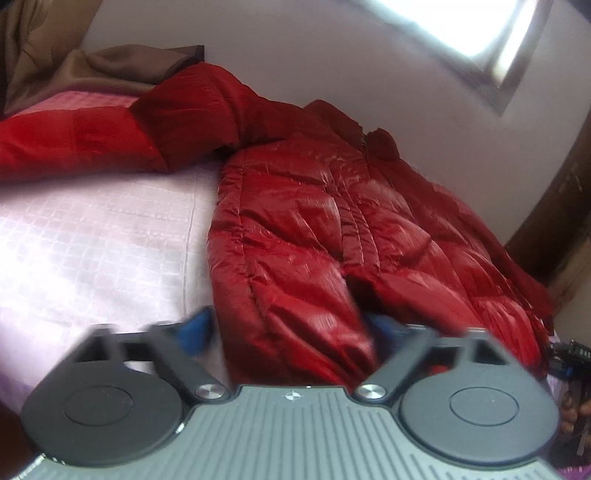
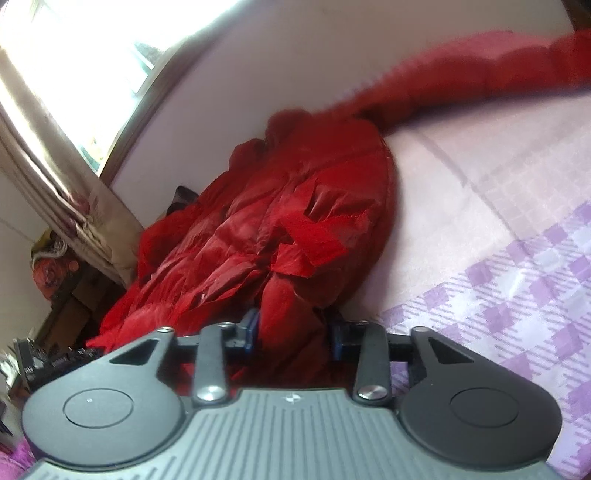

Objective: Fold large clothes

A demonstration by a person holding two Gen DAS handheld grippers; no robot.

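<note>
A shiny red quilted puffer jacket (image 1: 332, 229) lies on a bed along the wall, one sleeve (image 1: 207, 107) stretched toward the pillows. My left gripper (image 1: 291, 332) stands wide, a blue pad on each side of the jacket's near hem, which lies between the fingers. In the right wrist view the same jacket (image 2: 266, 229) is bunched up, its sleeve (image 2: 461, 74) trailing to the upper right. My right gripper (image 2: 293, 332) is closed on a fold of the jacket's hem, blue pads pressing both sides.
The bed has a pink checked sheet (image 1: 92, 240) and a purple checked cover (image 2: 517, 302). A red pillow (image 1: 74, 140) and a brown one (image 1: 110, 66) lie at the head. A window (image 1: 461, 26) and wall lie behind. Curtain (image 2: 55, 166) and clutter stand beside the bed.
</note>
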